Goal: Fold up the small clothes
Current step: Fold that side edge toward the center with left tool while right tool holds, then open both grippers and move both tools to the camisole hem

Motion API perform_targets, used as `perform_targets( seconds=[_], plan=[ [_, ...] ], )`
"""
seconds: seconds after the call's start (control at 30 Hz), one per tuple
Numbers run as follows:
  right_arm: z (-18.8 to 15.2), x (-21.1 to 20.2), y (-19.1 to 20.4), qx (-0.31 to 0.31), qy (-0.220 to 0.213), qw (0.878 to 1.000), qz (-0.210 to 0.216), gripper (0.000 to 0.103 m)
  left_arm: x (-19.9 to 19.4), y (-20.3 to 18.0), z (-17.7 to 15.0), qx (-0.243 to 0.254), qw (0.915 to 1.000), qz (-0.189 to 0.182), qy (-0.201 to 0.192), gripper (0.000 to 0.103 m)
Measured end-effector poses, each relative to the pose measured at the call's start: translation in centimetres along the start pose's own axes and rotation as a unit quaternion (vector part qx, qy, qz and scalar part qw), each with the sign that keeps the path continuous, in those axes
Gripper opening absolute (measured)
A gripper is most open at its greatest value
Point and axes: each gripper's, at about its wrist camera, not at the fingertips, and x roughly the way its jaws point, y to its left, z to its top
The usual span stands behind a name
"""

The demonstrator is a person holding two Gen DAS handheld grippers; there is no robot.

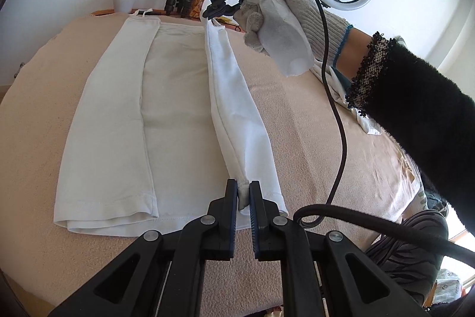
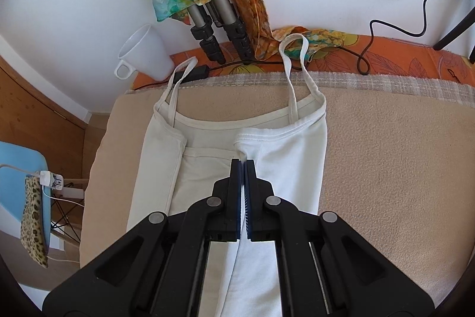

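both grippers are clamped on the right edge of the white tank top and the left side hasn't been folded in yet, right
Not quite: the left side is already folded in. The left wrist view shows that flap lying flat over the middle of the tank top. The rest holds: the left gripper pinches the right edge at the hem, and the right gripper pinches it near the neckline.
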Motion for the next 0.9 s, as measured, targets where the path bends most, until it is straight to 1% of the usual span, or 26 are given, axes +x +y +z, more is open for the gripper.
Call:
perform_targets(
  seconds=[0.17,0.23,0.3,0.33,0.43,0.53,0.63,0.7,0.9],
  plan=[
    [-0.1,2.0,1.7,-0.01,0.009,1.0,-0.002,0.003,-0.1,1.4,-0.2,-0.017,0.9997,0.019,0.002,0.005],
    [-0.1,2.6,2.2,-0.016,0.011,1.0,-0.005,0.003,0.2,2.2,-0.3,-0.029,0.9992,0.027,0.01,0.005],
    [-0.1,3.3,2.5,-0.02,0.015,1.0,-0.008,0.003,0.6,2.6,-0.5,-0.041,0.9986,0.024,0.022,0.005],
    [0.0,3.6,2.6,-0.021,0.017,1.0,-0.007,0.003,0.7,2.7,-0.6,-0.042,0.9985,0.023,0.028,0.005],
    [-0.1,4.4,2.9,-0.025,0.021,0.999,-0.007,0.003,0.7,2.4,-0.7,-0.035,0.9986,0.028,0.028,0.007],
    [-0.3,4.6,3.1,-0.03,0.031,0.999,0.009,0.003,0.3,2.1,-0.6,-0.025,0.9989,0.036,0.019,0.011],
    [-0.4,3.4,3.1,-0.032,0.021,0.999,0.028,0.004,-0.1,2.2,-0.8,-0.024,0.9988,0.039,0.016,0.016],
    [-0.3,2.2,2.9,-0.033,0.014,0.999,0.035,0.005,-0.3,2.4,-0.9,-0.023,0.9987,0.043,0.016,0.017],
    [-1.1,-2.8,1.8,-0.041,-0.014,0.998,0.043,0.006,-1.1,2.6,-0.9,-0.018,0.9988,0.045,0.007,0.021]
  ],
)
